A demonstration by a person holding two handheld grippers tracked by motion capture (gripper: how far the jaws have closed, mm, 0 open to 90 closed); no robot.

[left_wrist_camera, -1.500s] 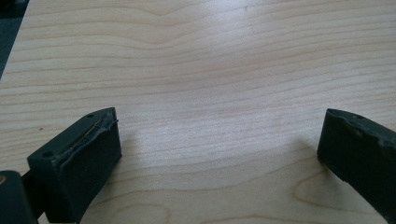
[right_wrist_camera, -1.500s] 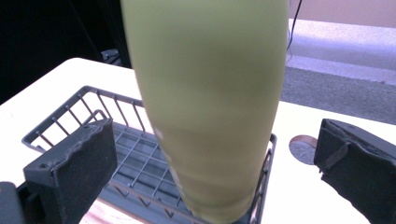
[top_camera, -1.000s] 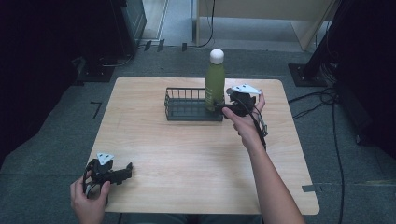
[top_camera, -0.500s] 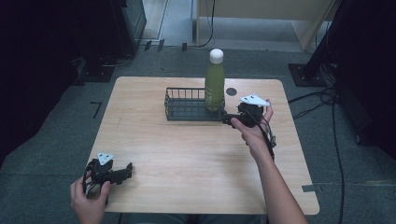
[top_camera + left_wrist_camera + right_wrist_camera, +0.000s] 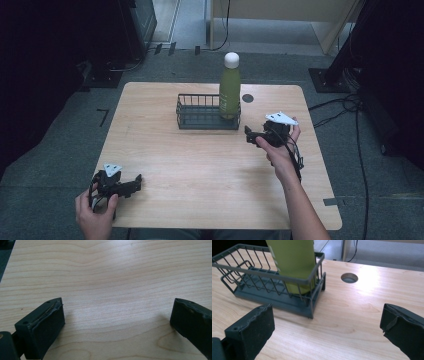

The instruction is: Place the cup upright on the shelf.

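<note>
A lab or office workspace: a wooden counter [image 5: 200, 165] with a cable hole [image 5: 247, 98], grey carpet [image 5: 60, 165], loose cables [image 5: 345, 107], dark equipment racks [image 5: 135, 25].

One bottle, one basket, one table, two grippers, one cable hole.

A single green bottle [image 5: 229, 90] with one white cap [image 5: 230, 59] stands in the only wire basket [image 5: 192, 116], just ahead and left of the right gripper [image 5: 250, 135]. One wooden table [image 5: 200, 165] carries everything, with one round cable hole [image 5: 349, 278] ahead of that gripper's wide-spread jaws. The left gripper [image 5: 134, 180] makes two; bare tabletop lies between its parted jaws. Two hands: left hand [image 5: 95, 212], right hand [image 5: 277, 145].
</note>
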